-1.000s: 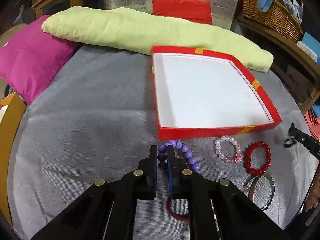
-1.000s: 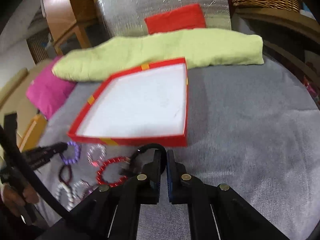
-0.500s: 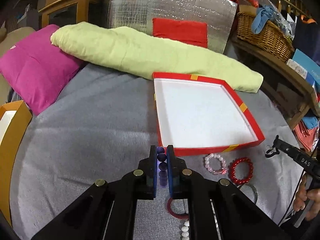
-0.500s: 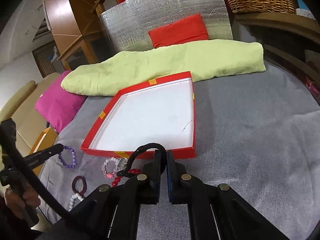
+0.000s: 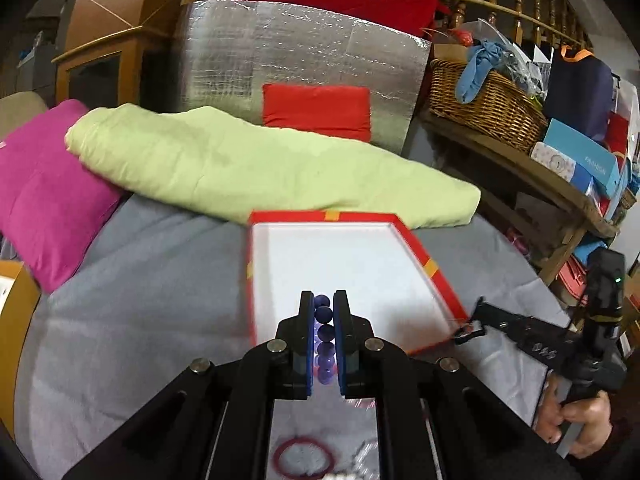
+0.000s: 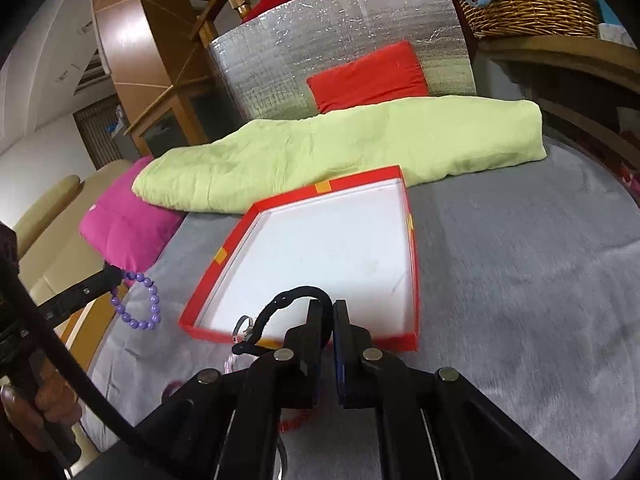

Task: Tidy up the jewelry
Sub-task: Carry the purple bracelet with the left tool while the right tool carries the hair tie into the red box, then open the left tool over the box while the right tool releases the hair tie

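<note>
Both grippers are clamped: the left gripper on the purple bead bracelet, the right gripper on a black cord bracelet, both raised over the red tray's near edge on the grey bed. The dangling beads could slip out or snag that rim.

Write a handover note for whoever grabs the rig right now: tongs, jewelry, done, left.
Left tongs: shut on the purple bead bracelet, lifted off the grey cover.
Right tongs: shut on a black cord bracelet, over the near edge of the red box.
Done: both pieces picked up; box holds nothing yet.
Left: drop both in, then fetch the dark red ring and the other pieces near it.
</note>
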`<state>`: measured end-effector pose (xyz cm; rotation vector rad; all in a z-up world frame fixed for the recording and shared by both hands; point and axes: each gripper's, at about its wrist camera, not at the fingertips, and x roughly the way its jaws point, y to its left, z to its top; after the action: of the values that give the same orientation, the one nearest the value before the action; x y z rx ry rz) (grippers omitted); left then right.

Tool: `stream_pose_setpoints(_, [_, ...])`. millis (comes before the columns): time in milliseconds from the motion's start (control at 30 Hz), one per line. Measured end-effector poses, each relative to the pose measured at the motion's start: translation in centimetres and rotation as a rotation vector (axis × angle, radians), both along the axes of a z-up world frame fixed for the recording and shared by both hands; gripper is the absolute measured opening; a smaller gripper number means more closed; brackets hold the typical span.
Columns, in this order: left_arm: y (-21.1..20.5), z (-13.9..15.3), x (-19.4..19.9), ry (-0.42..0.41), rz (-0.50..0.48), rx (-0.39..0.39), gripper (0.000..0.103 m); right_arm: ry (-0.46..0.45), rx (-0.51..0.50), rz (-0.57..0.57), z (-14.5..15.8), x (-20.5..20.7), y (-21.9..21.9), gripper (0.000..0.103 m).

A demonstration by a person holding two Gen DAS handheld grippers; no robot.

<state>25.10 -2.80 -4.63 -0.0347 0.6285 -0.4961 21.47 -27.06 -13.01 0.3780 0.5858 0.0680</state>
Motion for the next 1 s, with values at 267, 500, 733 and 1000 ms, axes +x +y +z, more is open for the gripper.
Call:
stream_pose_setpoints(267, [-4.0,0.9,7.0,0.025,-0.013,-0.058,0.009,0.102,0.007,-0.038,0.2,8.4,-0.6,0.006])
stream_pose_setpoints(500, [-7.1,-1.8,13.2,0.122,-0.006,-0.051,0.009,0.192,0.032,-0.085,-0.6,14.7,-2.1,0.006])
stream_pose_setpoints(733, [-8.6,-5.2,16.2,0.209,-0.003,-0.018,0.009,0.239,0.075,-0.094,-1.8,18.3,-2.6,0.006])
stream_pose_setpoints(1000, [-8.4,-6.8,18.1,0.263,0.047,-0.006,0.01,0.281,0.087,-0.103,-3.3,20.7,-2.4,0.009])
